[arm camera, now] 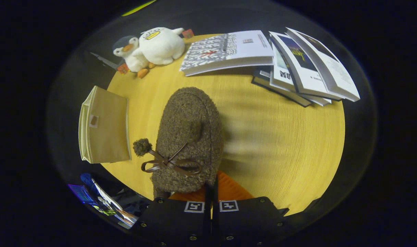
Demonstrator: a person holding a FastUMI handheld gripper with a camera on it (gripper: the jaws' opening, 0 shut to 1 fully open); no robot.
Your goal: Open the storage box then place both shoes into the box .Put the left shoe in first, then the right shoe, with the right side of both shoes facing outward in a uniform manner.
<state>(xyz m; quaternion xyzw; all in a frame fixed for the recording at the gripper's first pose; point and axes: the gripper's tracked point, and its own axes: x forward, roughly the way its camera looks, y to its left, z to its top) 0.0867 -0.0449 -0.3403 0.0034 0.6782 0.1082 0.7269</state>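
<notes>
Hand-held gripper (pixel 211 192) at bottom centre, fingers pressed together, pinching the heel edge of a brown fuzzy bouclé shoe (pixel 189 137) with a leather bow and pompom. The shoe hangs toe-forward over the round yellow wooden bench (pixel 283 144), frame centre. Left: beige fabric storage box (pixel 105 125), folded flat. Upper left: white plush ducks (pixel 153 48). Upper right: fanned paperback books (pixel 280 61).

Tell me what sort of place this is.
Likely a staged tabletop in a recording booth: a round yellow table with books, plush toys, and a fuzzy brown shoe held in the fingers.
</notes>
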